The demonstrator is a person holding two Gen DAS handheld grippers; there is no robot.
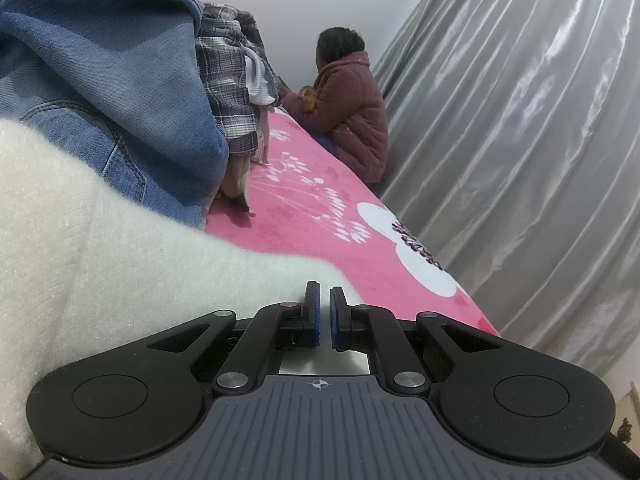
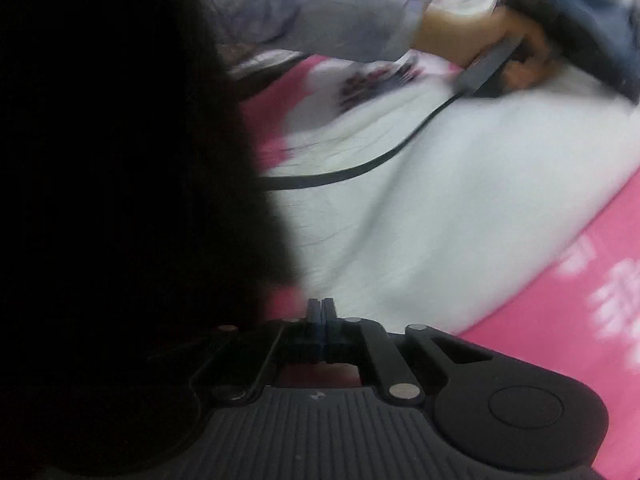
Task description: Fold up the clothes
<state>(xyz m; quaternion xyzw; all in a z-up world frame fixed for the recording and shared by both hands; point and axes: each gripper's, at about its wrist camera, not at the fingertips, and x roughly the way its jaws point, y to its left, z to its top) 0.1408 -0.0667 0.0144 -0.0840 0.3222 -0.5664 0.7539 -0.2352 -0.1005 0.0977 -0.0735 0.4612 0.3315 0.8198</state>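
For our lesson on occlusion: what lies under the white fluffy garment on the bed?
A pink floral blanket shows beyond the white fluffy garment and runs beneath its edge. Whatever else lies under the garment is covered.

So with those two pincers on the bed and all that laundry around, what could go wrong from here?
The black cable lies across the white garment, so it might get caught in a fold or drag the fabric.

The pile of jeans and plaid shirt leans right beside the fluffy white garment; pulling that could topple it.

A seated person is at the edge of the pink bedspread, so swung cloth might brush them.
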